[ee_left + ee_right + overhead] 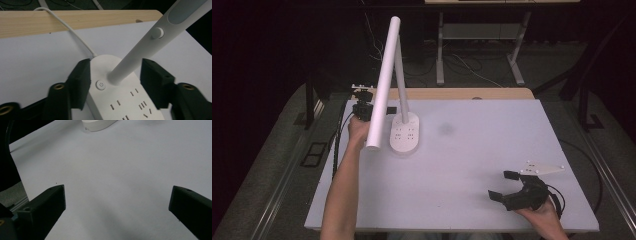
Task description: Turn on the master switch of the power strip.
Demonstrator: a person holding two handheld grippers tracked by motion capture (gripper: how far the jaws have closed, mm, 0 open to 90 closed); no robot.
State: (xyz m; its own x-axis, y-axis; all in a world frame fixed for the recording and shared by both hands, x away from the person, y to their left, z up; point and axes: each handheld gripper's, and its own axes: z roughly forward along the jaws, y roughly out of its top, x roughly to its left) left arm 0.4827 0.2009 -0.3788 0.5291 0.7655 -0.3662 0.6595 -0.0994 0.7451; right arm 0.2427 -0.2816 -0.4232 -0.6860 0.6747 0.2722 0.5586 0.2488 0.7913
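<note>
Clearly the main risk sits at the far left corner of the table [472, 165], where the left claw [113, 77] straddles the back end of the lamp base [117, 100]; its jaws are spread, one touching or just beside the base's edge, the other standing a little off the opposite edge, so nothing is pinched yet; if the jaws close unevenly, my guess is the base will skid or twist rather than be caught. The stem [140, 57] rises at a slant between the jaws and carries the long lamp head [383, 80] well out over the near side; that makes the lamp top-heavy, and a lift or shove from the low base could tip it towards the person. The power button [100, 85] lies just beside the stem, where a slipping jaw might press it. The white cord [72, 31] trails off over the wooden strip [75, 21] at the far edge; it may snag or drag when the lamp moves. The right claw [508, 186] rests spread and empty near the near right corner, well apart, over bare table.
</note>
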